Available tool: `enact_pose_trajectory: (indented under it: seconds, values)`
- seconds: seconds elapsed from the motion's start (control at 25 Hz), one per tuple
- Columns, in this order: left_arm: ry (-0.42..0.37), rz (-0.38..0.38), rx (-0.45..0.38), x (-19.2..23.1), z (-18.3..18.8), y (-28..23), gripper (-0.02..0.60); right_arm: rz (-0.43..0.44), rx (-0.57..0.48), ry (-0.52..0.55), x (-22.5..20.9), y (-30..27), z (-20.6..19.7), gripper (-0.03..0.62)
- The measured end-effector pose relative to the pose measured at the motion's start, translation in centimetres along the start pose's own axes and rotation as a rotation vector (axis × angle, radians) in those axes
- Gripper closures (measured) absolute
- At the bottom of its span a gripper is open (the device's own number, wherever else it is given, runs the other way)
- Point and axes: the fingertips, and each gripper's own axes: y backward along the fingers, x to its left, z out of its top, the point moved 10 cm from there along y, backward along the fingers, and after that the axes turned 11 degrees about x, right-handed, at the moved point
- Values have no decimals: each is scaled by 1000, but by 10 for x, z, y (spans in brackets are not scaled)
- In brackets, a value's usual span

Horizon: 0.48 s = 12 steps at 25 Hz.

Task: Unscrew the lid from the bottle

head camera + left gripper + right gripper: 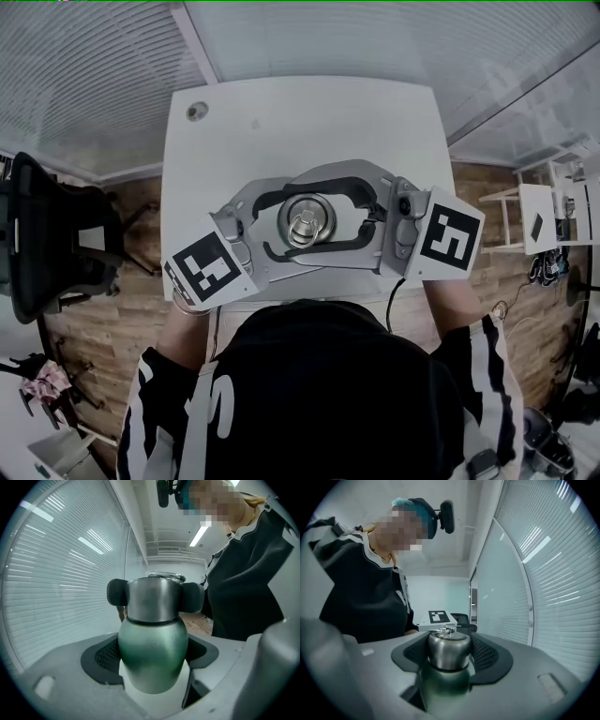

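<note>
A green metal bottle [152, 656] with a steel lid [307, 222] is held up over the white table [281, 122], close to the person's chest. My left gripper [152, 667] is shut on the green body; its dark pads [101, 654] lie against both sides. My right gripper [449, 660] is shut on the steel lid [449, 649]. Its rounded black fingertips [117, 592] show on either side of the lid in the left gripper view. In the head view the left gripper [286, 227] comes in from lower left and the right gripper [339, 221] from the right, both meeting round the bottle top.
The table has a round cable hole [197, 112] near its far left corner. A black office chair [47, 234] stands on the wooden floor to the left, white shelving [539, 216] to the right. Glass walls with blinds run behind the table.
</note>
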Motion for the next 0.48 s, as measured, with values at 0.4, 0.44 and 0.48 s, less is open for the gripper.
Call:
enact_pose_trajectory:
  seconds: [0.4, 0.44, 0.48]
  values:
    - [-52, -89, 8, -7, 10, -8, 196, 330, 23, 60, -13, 10, 3, 332]
    - [-54, -93, 13, -7, 11, -8, 196, 356, 34, 68, -14, 9, 3, 332]
    - [-56, -97, 16, -7, 11, -8, 196, 377, 42, 72, -15, 8, 4, 332]
